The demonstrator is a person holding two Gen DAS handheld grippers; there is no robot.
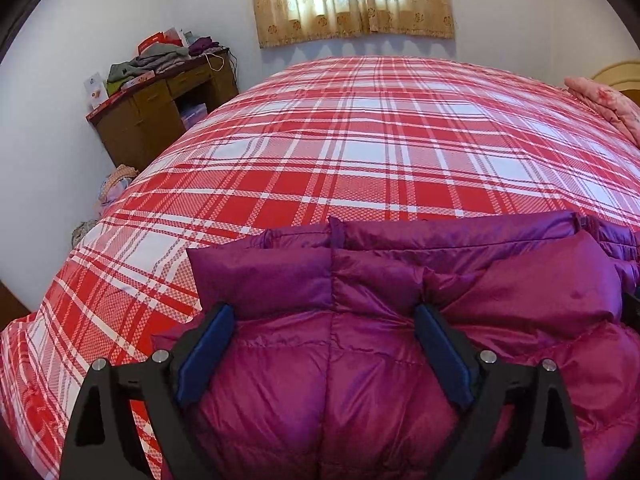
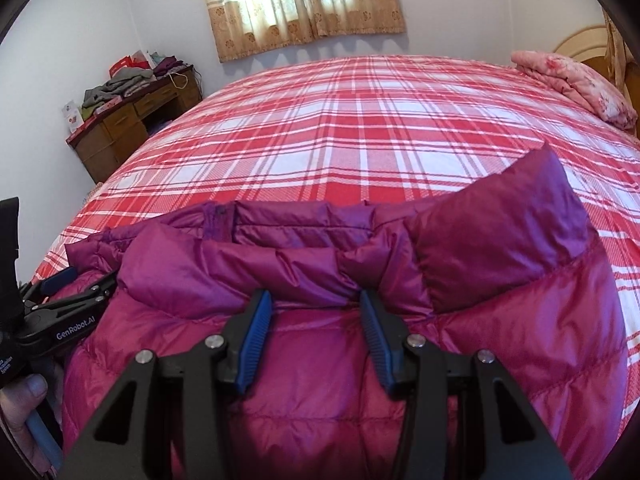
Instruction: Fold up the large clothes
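A magenta down jacket (image 1: 360, 360) lies folded at the near edge of the bed, its collar end turned over toward me. My left gripper (image 1: 324, 320) stands wide open over the jacket's left part; the blue pads (image 1: 204, 356) sit apart from the fabric and pinch nothing. In the right wrist view the jacket (image 2: 520, 300) fills the foreground. My right gripper (image 2: 314, 306) is shut on the edge of the turned-over fold, and the fabric bunches between its pads (image 2: 256, 332). The left gripper (image 2: 80, 284) shows at the left edge, with a hand (image 2: 28, 400) below it.
The bed has a red and white plaid cover (image 1: 360, 140) stretching far ahead. A folded pink quilt (image 2: 580, 80) lies at the far right by the headboard. A wooden desk (image 1: 152, 112) piled with clothes stands at the back left, under a curtained window (image 1: 352, 0).
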